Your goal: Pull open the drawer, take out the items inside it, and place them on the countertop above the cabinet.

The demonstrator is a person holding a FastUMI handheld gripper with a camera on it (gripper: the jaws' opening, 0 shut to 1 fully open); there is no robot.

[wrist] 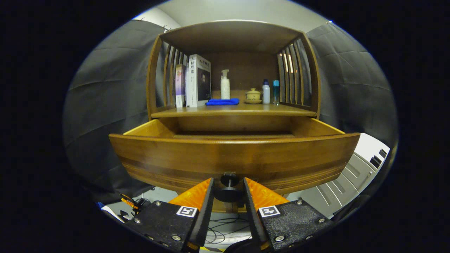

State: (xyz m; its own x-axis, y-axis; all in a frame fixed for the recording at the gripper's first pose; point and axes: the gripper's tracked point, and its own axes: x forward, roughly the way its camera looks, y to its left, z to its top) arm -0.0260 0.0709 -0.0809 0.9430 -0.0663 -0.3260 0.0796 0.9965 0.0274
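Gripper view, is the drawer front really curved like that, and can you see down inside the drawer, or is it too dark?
Gripper view: the drawer front bows from fisheye distortion; its interior is hidden behind the front and shadowed. The shelf's back is dim, the bottles slightly soft. The gripper fingers flank the knob; contact unclear.

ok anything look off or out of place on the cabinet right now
Nothing stands out. The drawer is pulled out level, with the gripper closed around its knob. On the countertop the books, blue cloth, pump bottle, lidded cup and two small bottles stand upright and tidy.
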